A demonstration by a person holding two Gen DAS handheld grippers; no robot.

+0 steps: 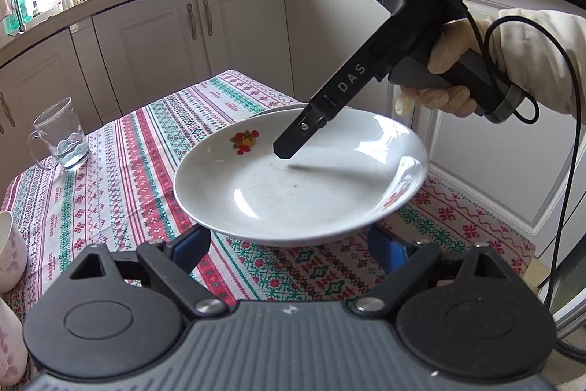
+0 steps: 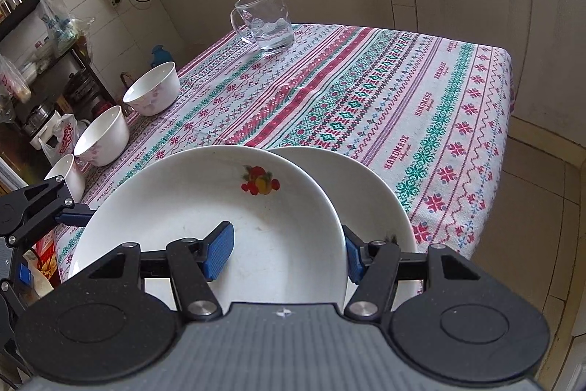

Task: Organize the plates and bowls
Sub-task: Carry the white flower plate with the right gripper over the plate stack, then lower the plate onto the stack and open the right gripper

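I have the fruit-printed plate point(image 2: 219, 207) lifted off the patterned worktop point(image 2: 403, 90), and I judge this to be the stacking step: it hangs partly over the second plate point(image 2: 373, 200), which lies flat near the worktop's edge. My right tongs point(image 2: 285, 250) straddle the raised plate's rim, one blue ribbed pad inside the dish and the other outside; the gap looks wide and I cannot tell whether they truly pinch it. My left tongs point(image 1: 289, 244) stand apart below the plate's near edge, their blue pads either side of it, with no contact visible; whether they bear any weight I cannot tell.

The next move, as I read it, calls for centring the upper plate over the lower and easing it down level so the rims nest. Both are glazed white ceramic, shallow and round, glossy enough to slip. Three white flower-patterned bowls point(image 2: 104, 138) wait in a row at the left edge, and a clear glass mug point(image 2: 265, 21) stands at the far side
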